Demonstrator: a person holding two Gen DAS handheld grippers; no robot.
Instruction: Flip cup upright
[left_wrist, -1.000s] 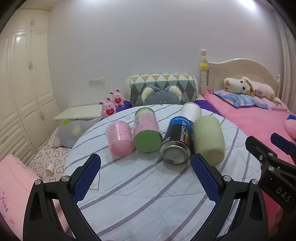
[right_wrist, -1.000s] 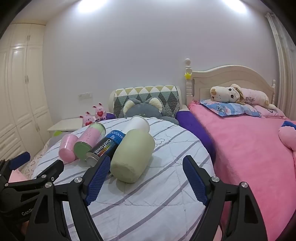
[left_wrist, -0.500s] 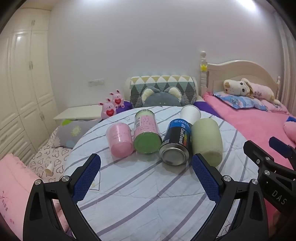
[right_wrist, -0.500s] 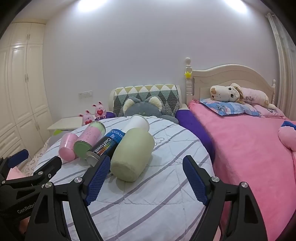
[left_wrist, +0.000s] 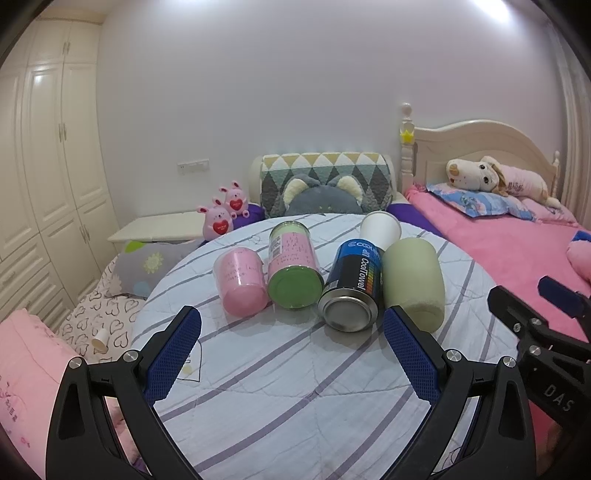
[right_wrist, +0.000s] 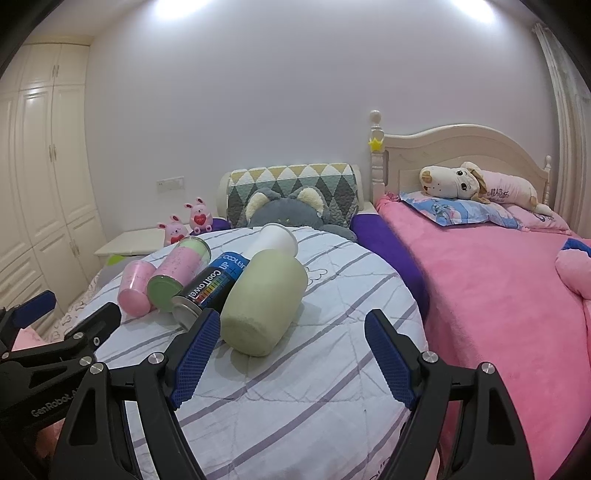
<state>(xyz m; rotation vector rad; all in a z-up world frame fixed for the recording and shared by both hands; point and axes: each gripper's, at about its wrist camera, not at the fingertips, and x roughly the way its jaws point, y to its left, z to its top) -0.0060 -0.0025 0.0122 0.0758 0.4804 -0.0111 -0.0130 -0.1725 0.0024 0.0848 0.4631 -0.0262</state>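
Both the left hand-held gripper and right hand-held gripper hover spread and empty at the near edge of the tabletop, ready to approach the row of cups lying on their sides, including the pink cup at far left.

Both wrist cameras look forward, low over the round surface, sharing the lying containers and the bed.
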